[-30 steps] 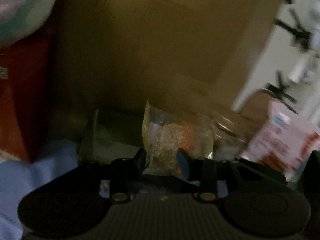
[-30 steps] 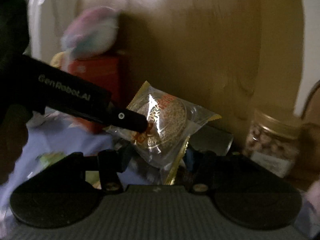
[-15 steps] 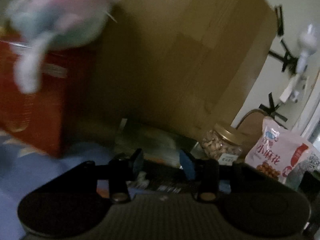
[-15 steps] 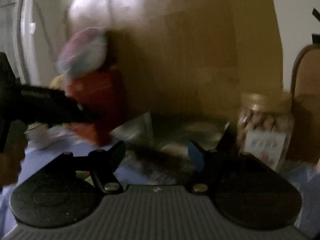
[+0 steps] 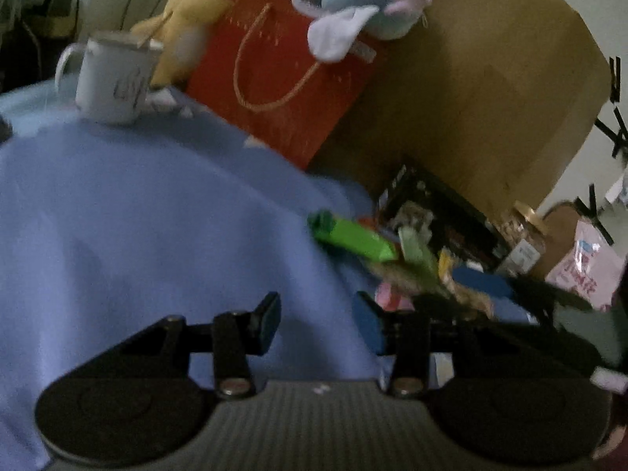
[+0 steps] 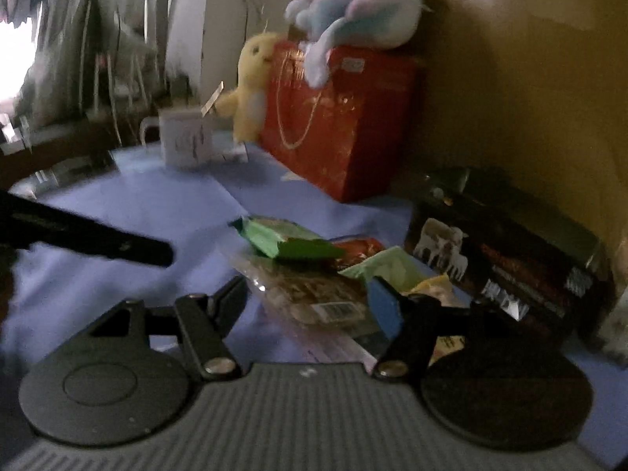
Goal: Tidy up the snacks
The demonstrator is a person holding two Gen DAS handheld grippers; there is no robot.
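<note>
On the blue cloth, toward its back right: snack pile (image 6: 314, 271), a loose heap of wrapped packets.
Top of pile: green packet (image 6: 286, 239) lying flat, a clear bag of pale bits (image 6: 310, 294) half under it, something red (image 6: 353, 249) peeking out behind.
Right of pile: dark box (image 6: 506, 251) just beside the heap, against the cardboard wall (image 6: 510, 78).
Further right: nut jar (image 5: 524, 235) and pink bag (image 5: 588, 271), both kinda blurry.
Right gripper (image 6: 310, 306): fingers spread wide, nothing pinched, the clear bag sits between and just past the tips.
Left gripper (image 5: 318, 324): fingers also spread, empty, over bare blue cloth (image 5: 137, 216), pile off to its right.
Back edge of cloth: red gift bag (image 6: 341, 117) with a pastel plush (image 6: 365, 8) on top, yellow plush (image 6: 251, 90) leaning on it, white mug (image 6: 184, 137) left of that.
</note>
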